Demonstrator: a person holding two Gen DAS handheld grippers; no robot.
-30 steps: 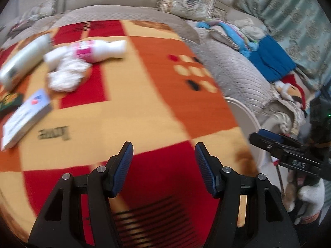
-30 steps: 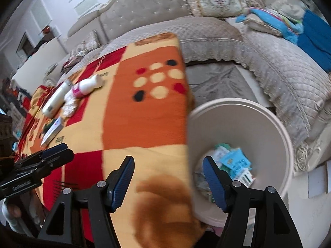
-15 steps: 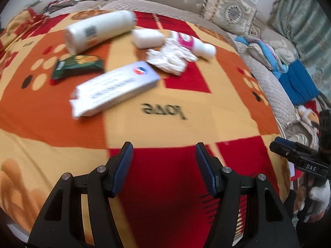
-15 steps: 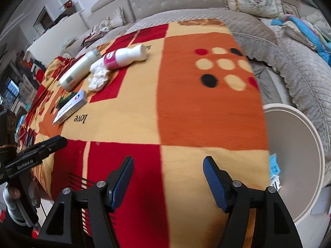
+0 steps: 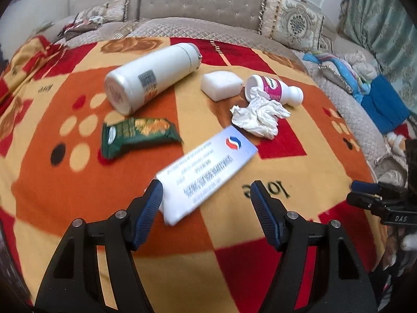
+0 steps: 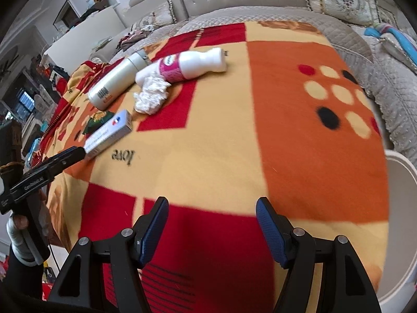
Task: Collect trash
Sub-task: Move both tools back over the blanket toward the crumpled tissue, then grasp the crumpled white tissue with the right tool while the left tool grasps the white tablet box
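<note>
On the red, orange and yellow blanket [image 5: 78, 182] lie a white carton box [image 5: 206, 177], a green snack wrapper [image 5: 138, 135], a crumpled white tissue [image 5: 258, 116], a small white bottle with a pink label [image 5: 273, 88], a white block [image 5: 221, 84] and a large white flask [image 5: 153, 75]. My left gripper [image 5: 206, 195] is open, its fingers on either side of the box's near end. My right gripper [image 6: 212, 212] is open and empty over the blanket's near edge, far from the items. The box [image 6: 108, 135], tissue [image 6: 152, 97] and pink-label bottle [image 6: 192, 64] show in the right wrist view.
A white trash bin's rim [image 6: 402, 224] stands at the right beside the blanket. A grey quilted sofa [image 5: 208, 2] with cushions runs behind. Blue cloth [image 5: 383, 104] lies on the sofa at the right.
My left gripper has swung left and forward to the white box, which now sits between its fingers. My right gripper has turned from the bin toward the blanket.
</note>
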